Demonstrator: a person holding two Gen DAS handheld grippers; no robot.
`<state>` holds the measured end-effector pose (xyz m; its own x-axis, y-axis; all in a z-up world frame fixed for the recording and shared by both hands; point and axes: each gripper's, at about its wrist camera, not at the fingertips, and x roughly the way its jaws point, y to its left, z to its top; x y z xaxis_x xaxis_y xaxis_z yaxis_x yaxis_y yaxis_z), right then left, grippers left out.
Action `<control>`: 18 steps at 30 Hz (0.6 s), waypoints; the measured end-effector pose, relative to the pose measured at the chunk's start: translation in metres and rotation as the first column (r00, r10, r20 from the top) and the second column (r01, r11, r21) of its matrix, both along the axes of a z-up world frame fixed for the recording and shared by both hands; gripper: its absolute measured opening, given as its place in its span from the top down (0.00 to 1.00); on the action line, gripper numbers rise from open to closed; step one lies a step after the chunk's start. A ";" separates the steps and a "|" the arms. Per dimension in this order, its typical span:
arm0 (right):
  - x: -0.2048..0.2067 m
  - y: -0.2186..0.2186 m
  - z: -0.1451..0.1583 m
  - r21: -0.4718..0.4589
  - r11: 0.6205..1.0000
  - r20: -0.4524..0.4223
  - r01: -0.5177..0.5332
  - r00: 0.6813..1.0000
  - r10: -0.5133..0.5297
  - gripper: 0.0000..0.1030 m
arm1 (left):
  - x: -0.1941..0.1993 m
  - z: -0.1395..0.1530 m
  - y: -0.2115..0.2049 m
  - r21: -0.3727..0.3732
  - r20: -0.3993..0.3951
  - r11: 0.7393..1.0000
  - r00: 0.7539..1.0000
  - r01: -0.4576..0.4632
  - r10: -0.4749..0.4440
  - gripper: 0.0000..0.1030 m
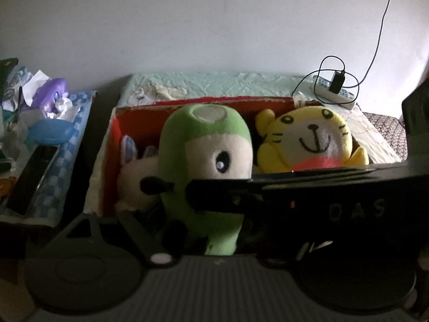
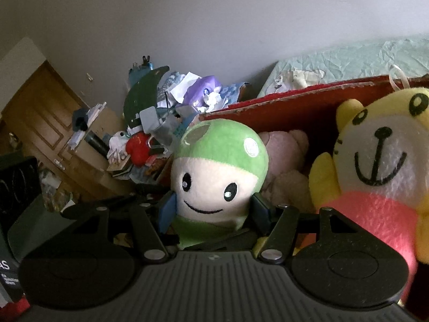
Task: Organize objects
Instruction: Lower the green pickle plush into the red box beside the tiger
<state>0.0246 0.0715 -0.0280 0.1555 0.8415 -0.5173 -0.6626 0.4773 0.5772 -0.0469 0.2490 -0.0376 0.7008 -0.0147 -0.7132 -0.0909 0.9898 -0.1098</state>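
The bed point(image 1: 241, 83) with its pale green cover sits by the wall. On it is a red box point(image 2: 295, 102). Inside, a yellow tiger toy point(image 2: 380, 161) smiles on the right, with a pinkish toy point(image 2: 287, 155) behind. The green mushroom toy point(image 2: 214, 171) stands at the box's front — the right tool point(image 2: 213, 212) squeezes its sides with both blue pads. The left tool point(image 1: 198, 193) is half wide — I cannot tell if it grips.
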 end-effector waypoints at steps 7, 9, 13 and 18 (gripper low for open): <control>0.001 -0.003 -0.001 0.020 1.000 -0.031 0.020 0.999 -0.020 0.35 | 0.005 -0.002 -0.005 0.008 -0.007 1.000 1.000 -0.001 0.001 0.22; 0.000 -0.004 0.001 0.023 0.999 -0.028 0.023 0.999 -0.022 0.34 | 0.005 -0.002 -0.007 0.014 -0.010 1.000 1.000 0.000 0.000 0.22; -0.001 -0.013 0.005 0.050 0.998 -0.028 0.050 0.998 -0.048 0.35 | 0.007 -0.002 -0.005 0.002 -0.020 1.000 1.000 -0.001 0.001 0.21; 0.004 -0.028 0.008 0.103 0.989 -0.055 0.106 0.993 -0.101 0.46 | 0.007 -0.002 0.002 -0.028 -0.032 1.000 0.999 -0.009 0.008 0.20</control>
